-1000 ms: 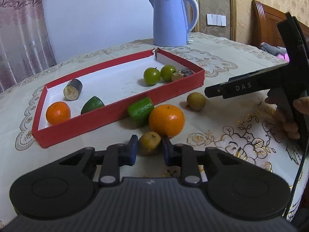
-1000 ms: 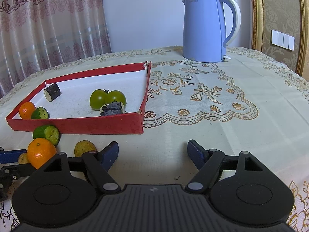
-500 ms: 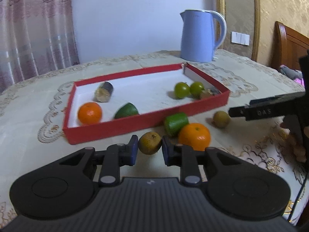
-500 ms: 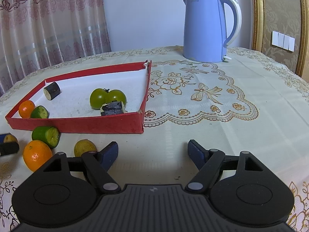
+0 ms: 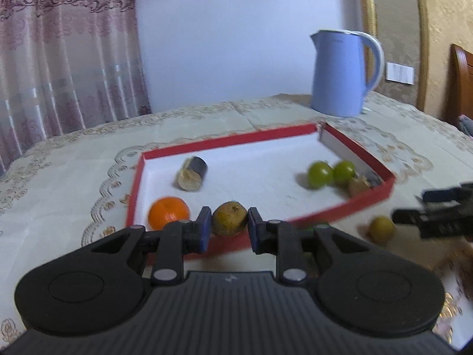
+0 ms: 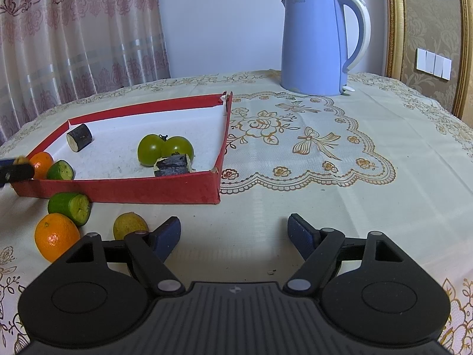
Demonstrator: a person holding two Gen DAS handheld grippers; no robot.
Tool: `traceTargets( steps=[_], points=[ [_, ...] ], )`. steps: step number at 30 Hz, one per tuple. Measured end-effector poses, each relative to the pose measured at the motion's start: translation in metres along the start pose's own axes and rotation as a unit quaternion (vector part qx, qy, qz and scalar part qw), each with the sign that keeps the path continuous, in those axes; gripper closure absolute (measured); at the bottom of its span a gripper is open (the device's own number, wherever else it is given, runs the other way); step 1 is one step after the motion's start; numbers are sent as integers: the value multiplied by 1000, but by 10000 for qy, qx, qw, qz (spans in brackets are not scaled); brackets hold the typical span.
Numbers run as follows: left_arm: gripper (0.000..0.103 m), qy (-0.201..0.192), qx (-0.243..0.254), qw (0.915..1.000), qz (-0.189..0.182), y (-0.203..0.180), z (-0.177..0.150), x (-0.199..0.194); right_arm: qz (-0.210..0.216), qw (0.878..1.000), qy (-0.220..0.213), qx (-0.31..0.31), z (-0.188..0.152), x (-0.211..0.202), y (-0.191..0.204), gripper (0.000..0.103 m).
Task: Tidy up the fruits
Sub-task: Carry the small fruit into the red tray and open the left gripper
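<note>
Holding left gripper [image 5: 229,228] level above the red tray [image 5: 387,181]'s near wall, pinching a brownish-yellow fruit [image 5: 230,218], stem end pointing up. Keeping right gripper [image 6: 234,233] low over the tablecloth [image 6: 354,195], jaws spread, gripping nothing.

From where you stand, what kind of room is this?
Probably a home dining or living room: a lace-patterned tablecloth covers the table, a blue electric kettle stands on it, and patterned curtains and gold damask wallpaper line the walls.
</note>
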State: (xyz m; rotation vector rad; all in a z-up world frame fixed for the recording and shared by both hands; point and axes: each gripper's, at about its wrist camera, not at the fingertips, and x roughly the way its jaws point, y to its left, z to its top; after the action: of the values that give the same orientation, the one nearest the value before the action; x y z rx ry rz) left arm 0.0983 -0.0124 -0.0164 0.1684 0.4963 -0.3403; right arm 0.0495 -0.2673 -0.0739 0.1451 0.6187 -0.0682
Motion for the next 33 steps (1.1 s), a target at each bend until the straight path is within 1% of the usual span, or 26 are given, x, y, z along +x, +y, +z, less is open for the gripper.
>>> traceTargets(
  steps=[6, 19, 23, 30, 31, 33],
  points=[
    [79, 117, -214, 9995, 222, 12, 11, 23, -25, 10000, 12, -33, 0, 0, 1, 24],
    [79, 271, -378, 9975, 530, 22, 22, 58, -85, 9999, 45, -128, 0, 1, 2, 23],
    [79, 295, -359, 9973, 565, 21, 25, 65, -95, 9998, 51, -146, 1, 1, 4, 23],
    [79, 324, -183, 9966, 737, 14, 26, 76, -105, 9998, 56, -162, 1, 1, 4, 23],
    [78, 318, -182, 9965, 757, 14, 26, 78, -106, 9998, 57, -164, 1, 1, 4, 23],
    [72, 310, -163, 9962, 797, 14, 26, 79, -107, 9998, 56, -165, 1, 1, 4, 23]
  ],
)
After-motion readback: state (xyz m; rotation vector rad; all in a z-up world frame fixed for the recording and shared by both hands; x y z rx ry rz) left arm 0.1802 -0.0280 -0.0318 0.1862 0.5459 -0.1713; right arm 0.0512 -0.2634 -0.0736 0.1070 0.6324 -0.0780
